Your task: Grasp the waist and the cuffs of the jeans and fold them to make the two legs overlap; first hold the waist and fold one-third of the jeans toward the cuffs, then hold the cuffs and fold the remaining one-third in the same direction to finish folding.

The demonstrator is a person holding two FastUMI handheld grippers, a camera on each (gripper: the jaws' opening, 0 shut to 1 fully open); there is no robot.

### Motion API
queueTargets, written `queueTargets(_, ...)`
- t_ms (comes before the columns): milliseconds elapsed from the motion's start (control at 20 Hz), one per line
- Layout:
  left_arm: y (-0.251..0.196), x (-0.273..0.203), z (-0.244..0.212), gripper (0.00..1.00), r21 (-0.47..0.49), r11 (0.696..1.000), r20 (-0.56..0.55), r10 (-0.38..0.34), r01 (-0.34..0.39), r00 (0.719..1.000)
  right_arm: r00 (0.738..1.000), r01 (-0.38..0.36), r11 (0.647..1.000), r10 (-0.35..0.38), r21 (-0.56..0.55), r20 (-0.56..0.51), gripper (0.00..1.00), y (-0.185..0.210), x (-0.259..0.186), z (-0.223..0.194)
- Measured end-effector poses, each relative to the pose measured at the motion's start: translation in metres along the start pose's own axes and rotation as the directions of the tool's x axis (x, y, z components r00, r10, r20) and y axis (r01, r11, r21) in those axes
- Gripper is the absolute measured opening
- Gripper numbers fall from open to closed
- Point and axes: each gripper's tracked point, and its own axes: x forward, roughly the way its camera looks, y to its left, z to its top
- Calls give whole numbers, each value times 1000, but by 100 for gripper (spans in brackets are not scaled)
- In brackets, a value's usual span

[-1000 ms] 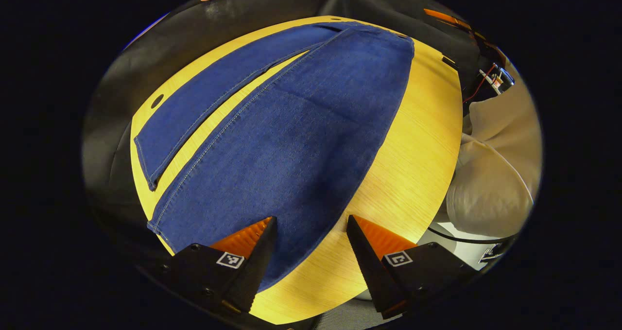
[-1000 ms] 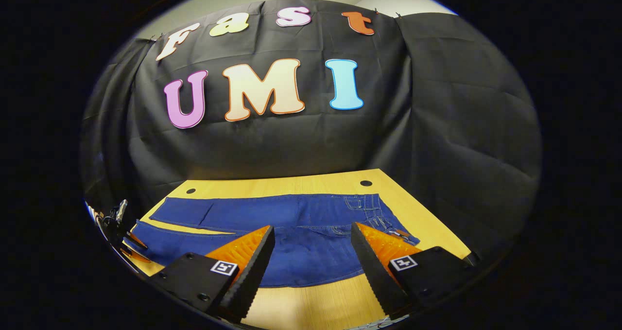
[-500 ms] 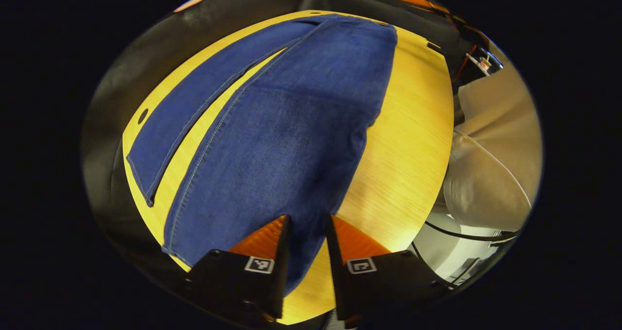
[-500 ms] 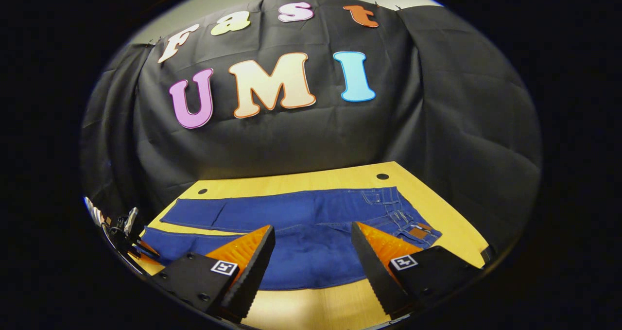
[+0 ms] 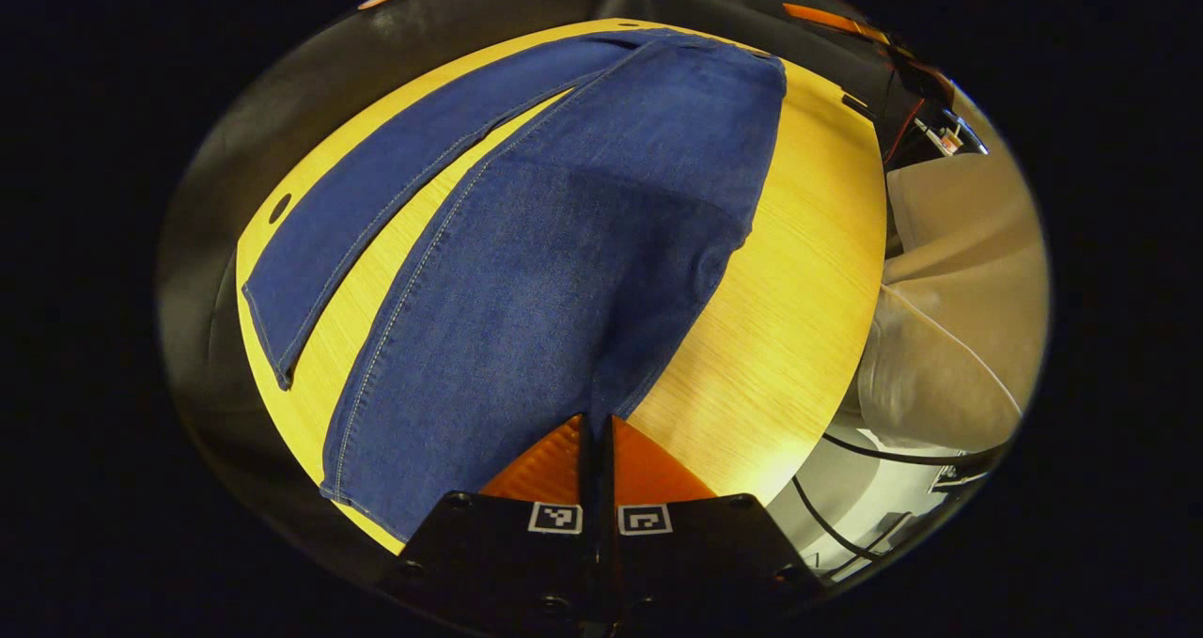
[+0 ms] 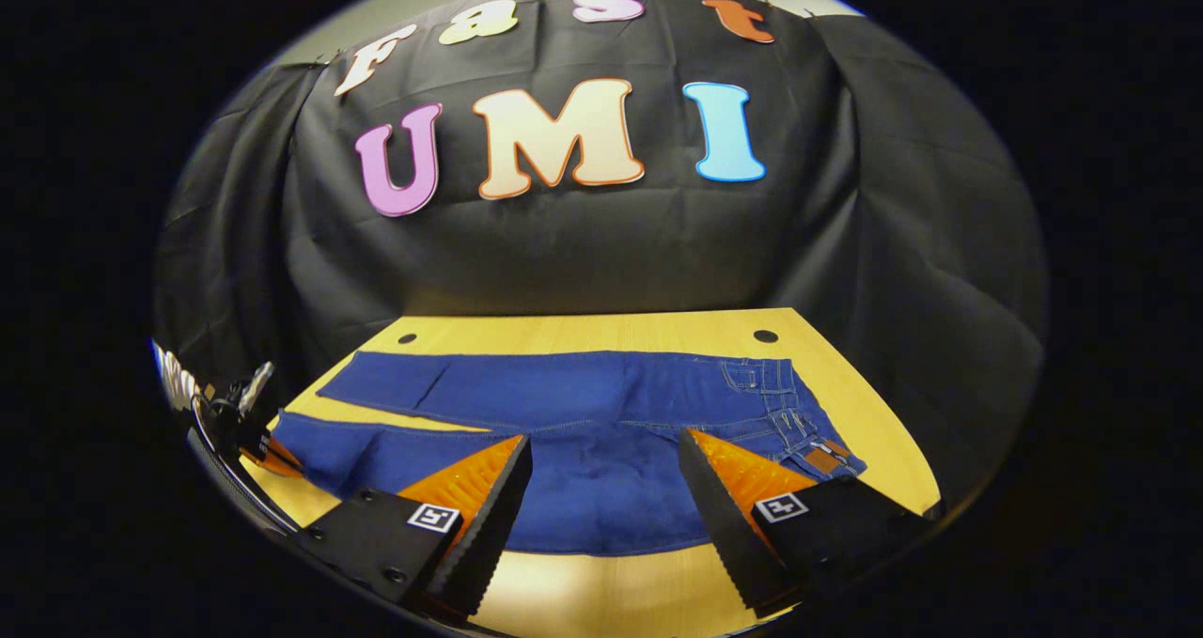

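Observation:
Blue jeans (image 5: 564, 243) lie flat on a yellow wooden table (image 5: 808, 272), legs spread apart in a narrow V. My left gripper (image 5: 595, 424) is shut on the near leg's edge by the cuff, and the denim puckers up into the fingers. The far leg (image 5: 376, 215) lies flat beside it. In the right gripper view the jeans (image 6: 583, 403) stretch across the table with the waist (image 6: 799, 422) at the right. My right gripper (image 6: 603, 443) hangs open over the near leg's thigh, nothing between its fingers. The left gripper (image 6: 254, 431) shows small at the left edge there.
A person's light-coloured clothing (image 5: 949, 328) sits just off the table's right side in the left gripper view, with cables below it. The black cloth wall (image 6: 583, 243) rises behind the table. Two small holes (image 6: 765, 335) mark the table's far corners.
My left gripper's fingers have closed from wide apart onto the near leg's edge, bunching the denim. The right gripper stays open, and its view has drifted so the waist shows more.

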Motion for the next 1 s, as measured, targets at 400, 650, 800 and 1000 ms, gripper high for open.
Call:
queueTargets(400,2,3,1,0,-47,998,-93,44,-49,995,946,-185,962,120,-199,-301,98,-67,19,-69)
queueTargets(650,3,4,2,0,-81,995,-118,51,-61,992,831,-368,874,156,-317,-534,98,-94,31,-123)
queueTargets(800,3,5,2,0,-91,993,-126,67,-79,990,761,-454,844,201,-286,-617,95,-91,43,-144)
queueTargets(1000,3,7,2,0,-104,990,-145,75,-90,987,699,-517,800,191,-304,-689,94,-97,52,-161)
